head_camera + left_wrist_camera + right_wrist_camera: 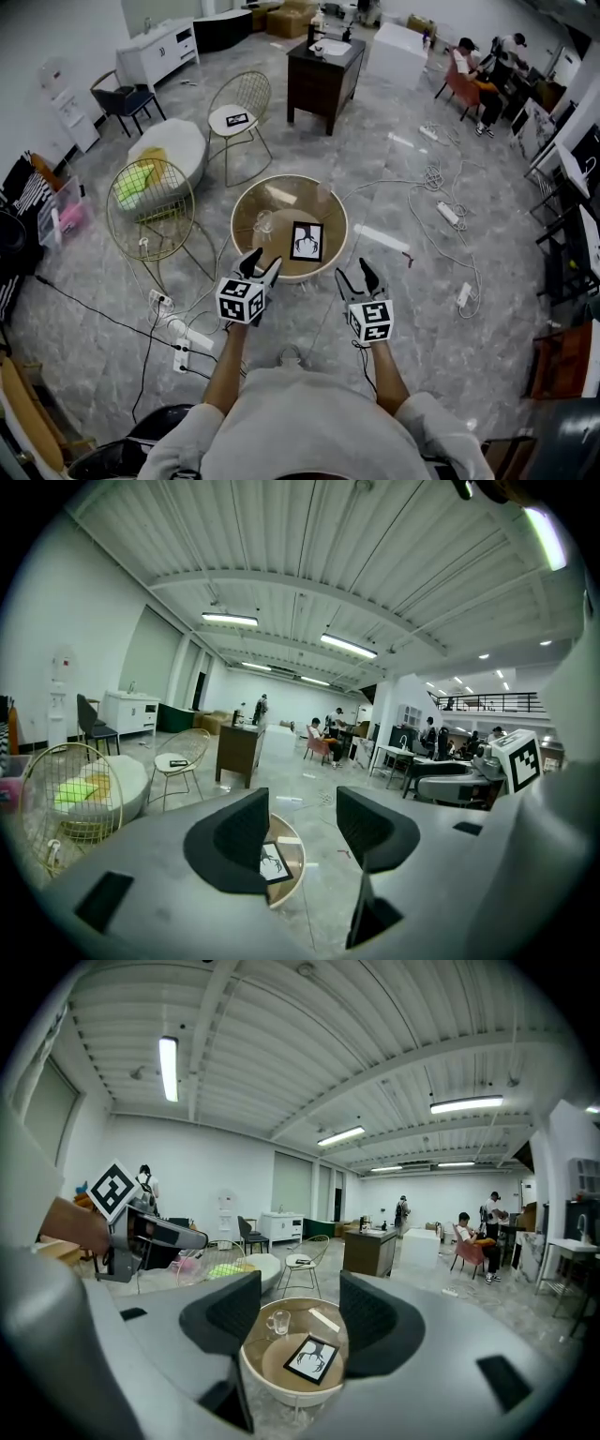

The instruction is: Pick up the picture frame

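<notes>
Left gripper [262, 261]: my jaws spread, nothing between them | Right gripper [354, 273]: my jaws spread, nothing between them | Black rectangular picture frame with dark antler print [306, 241]: lying flat on round brown surface [281, 199], near its front edge, apart from both grippers | Clear glass cup [263, 223]: near frame, not touching.

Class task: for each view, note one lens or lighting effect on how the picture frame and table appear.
Head view: wide lens bows the floor; a pale streak, likely glare, crosses the round table beyond the picture frame. Left gripper view: fisheye, black corners, frame half hidden behind a jaw. Right gripper view: fisheye, bright ceiling strips, frame sharp.
</notes>
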